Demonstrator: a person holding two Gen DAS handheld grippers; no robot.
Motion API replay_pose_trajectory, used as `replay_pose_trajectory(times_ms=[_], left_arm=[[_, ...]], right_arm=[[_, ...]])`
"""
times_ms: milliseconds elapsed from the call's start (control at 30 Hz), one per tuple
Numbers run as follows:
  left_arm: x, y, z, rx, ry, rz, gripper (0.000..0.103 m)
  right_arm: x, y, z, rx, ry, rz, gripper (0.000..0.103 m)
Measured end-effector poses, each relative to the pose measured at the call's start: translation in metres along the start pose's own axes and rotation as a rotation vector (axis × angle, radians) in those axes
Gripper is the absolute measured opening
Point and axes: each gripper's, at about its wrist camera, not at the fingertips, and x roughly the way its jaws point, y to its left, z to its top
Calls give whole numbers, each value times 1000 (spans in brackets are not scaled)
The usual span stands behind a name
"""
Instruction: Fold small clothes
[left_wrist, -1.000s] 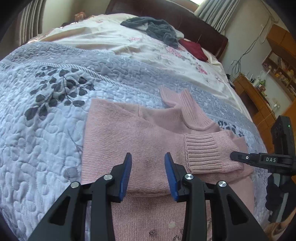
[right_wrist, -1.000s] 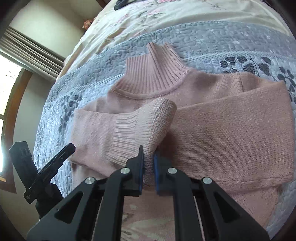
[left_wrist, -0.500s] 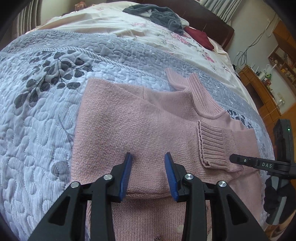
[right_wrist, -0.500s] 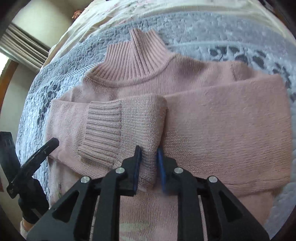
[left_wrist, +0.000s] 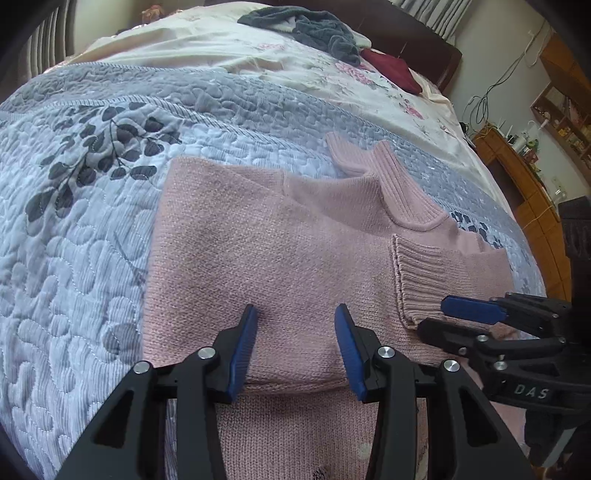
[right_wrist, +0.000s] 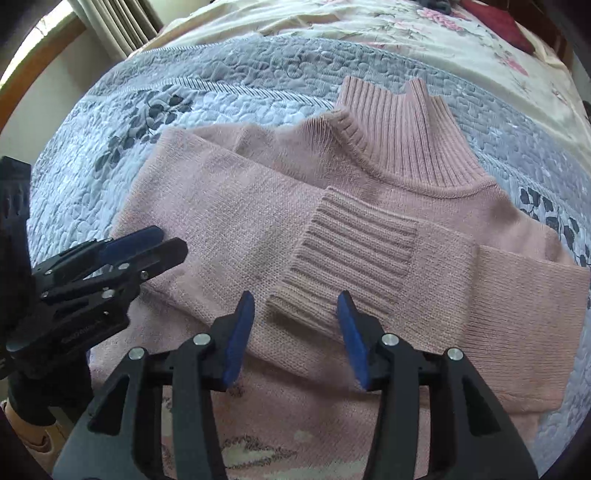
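Pink sweater (left_wrist: 280, 258) lies flat on quilted bedspread (left_wrist: 74, 258), both sleeves folded across chest. Left gripper (left_wrist: 295, 343) spread wide, empty, above sweater. Right gripper (right_wrist: 295, 332) also spread, empty, over ribbed cuff (right_wrist: 351, 258). Only left view shows grey clothes (left_wrist: 310, 29) near headboard.

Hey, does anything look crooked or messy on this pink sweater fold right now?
Nothing serious. The pink knit turtleneck sweater lies flat; its ribbed cuff sits slightly slanted across the chest.

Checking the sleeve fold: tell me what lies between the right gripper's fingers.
In the right wrist view, the ribbed cuff of the pink sweater lies flat ahead of the open right gripper, ungripped.
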Motion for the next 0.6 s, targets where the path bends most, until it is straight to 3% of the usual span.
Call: replay_pose_trajectory(times_ms=[67, 133, 200, 400, 600], left_arm=[[1, 1, 0, -5, 2, -6, 44], [2, 1, -1, -3, 1, -5, 44], [3, 1, -1, 3, -1, 0, 44], [4, 1, -2, -5, -2, 0, 44], [5, 0, -2, 2, -6, 18, 44]], right_arm=[[9, -3, -1, 11, 10, -14, 44], [12, -4, -2, 11, 6, -30, 33], [9, -9, -2, 12, -1, -59, 7], [-47, -62, -14, 193, -127, 117, 7], [-101, -126, -41, 337, -235, 128, 7]])
